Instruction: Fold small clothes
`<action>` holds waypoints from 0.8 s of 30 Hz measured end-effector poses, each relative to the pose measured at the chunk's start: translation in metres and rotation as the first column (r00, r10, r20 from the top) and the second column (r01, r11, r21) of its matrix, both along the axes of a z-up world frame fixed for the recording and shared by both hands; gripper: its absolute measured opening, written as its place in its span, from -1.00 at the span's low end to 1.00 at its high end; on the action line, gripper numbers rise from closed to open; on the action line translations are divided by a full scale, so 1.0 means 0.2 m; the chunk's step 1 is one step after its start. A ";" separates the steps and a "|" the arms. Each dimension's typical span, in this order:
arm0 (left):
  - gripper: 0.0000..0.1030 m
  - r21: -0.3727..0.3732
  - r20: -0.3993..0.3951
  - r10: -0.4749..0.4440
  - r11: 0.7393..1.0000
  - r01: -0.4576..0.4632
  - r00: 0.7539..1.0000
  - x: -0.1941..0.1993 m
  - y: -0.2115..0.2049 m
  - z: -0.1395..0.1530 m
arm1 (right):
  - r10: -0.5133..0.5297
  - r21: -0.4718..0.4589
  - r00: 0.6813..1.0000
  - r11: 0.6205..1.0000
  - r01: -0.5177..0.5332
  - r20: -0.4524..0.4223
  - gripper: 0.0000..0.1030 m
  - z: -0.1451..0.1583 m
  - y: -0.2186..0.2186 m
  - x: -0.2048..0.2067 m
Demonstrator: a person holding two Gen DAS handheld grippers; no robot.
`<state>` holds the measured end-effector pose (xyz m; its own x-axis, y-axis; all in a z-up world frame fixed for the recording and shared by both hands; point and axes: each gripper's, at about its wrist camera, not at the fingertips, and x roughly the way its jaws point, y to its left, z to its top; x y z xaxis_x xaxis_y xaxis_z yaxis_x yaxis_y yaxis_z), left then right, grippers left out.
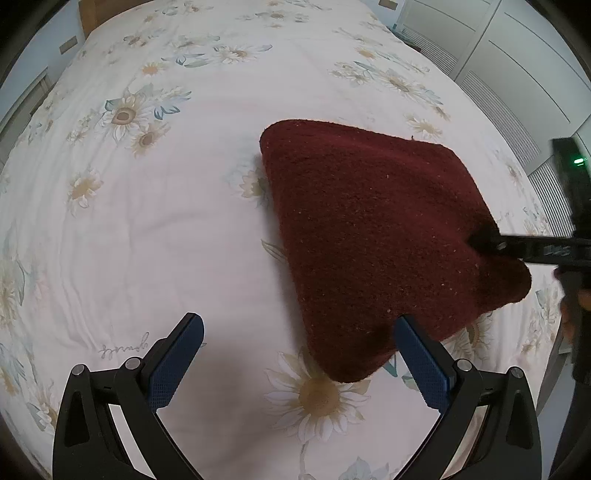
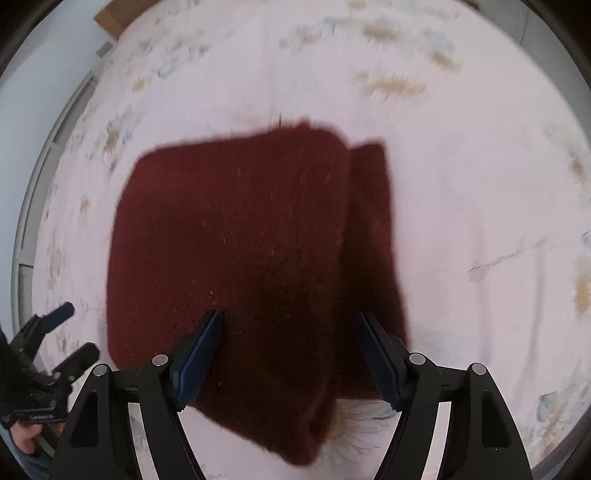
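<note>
A dark red knitted garment [image 1: 380,229] lies folded on the flowered bedsheet [image 1: 184,184]; it also shows in the right wrist view [image 2: 251,243], blurred, with a narrower folded layer along its right side. My left gripper [image 1: 299,326] is open and empty, its right finger at the garment's near corner. My right gripper [image 2: 290,325] is open with its jaws spread above the garment's near part; in the left wrist view its finger [image 1: 517,249] reaches over the garment's right edge. My left gripper shows open at the lower left of the right wrist view [image 2: 74,332].
The bed carries a pale sheet with daisy prints. White wardrobe doors [image 1: 517,74] stand beyond the bed's right side. A wooden headboard [image 1: 107,11] and wall lie at the far end. A hand [image 2: 26,439] holds the left gripper.
</note>
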<state>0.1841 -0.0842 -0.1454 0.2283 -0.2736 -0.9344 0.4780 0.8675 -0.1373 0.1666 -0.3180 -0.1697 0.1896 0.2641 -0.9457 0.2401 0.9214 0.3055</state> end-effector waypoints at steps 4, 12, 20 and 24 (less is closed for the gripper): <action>0.97 0.015 0.000 -0.004 1.000 0.004 1.000 0.01 -0.01 -0.01 | -0.053 0.054 0.998 0.997 0.054 -0.019 0.39 -0.08 -0.02 0.00; 0.97 0.027 -0.009 -0.006 1.000 0.006 1.000 0.03 -0.06 -0.03 | 0.025 -0.017 0.992 1.000 -0.023 0.120 -0.53 0.09 -0.02 -0.06; 0.97 -0.004 -0.034 -0.015 1.000 0.015 0.999 0.00 -0.11 -0.07 | 0.014 -0.132 0.989 0.991 0.006 0.150 -0.54 0.15 -0.13 -0.17; 0.97 -0.006 -0.040 -0.020 1.000 0.020 0.999 -0.01 -0.13 -0.09 | -0.007 -0.164 0.994 0.986 0.024 0.105 -0.47 0.00 -0.14 -0.17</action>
<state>0.1814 -0.1099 -0.1632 0.1847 -0.2833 -0.9411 0.4894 0.8569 -0.1619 0.1326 -0.3468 -0.1706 0.2922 0.1024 -0.9509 0.2295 0.9577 0.1737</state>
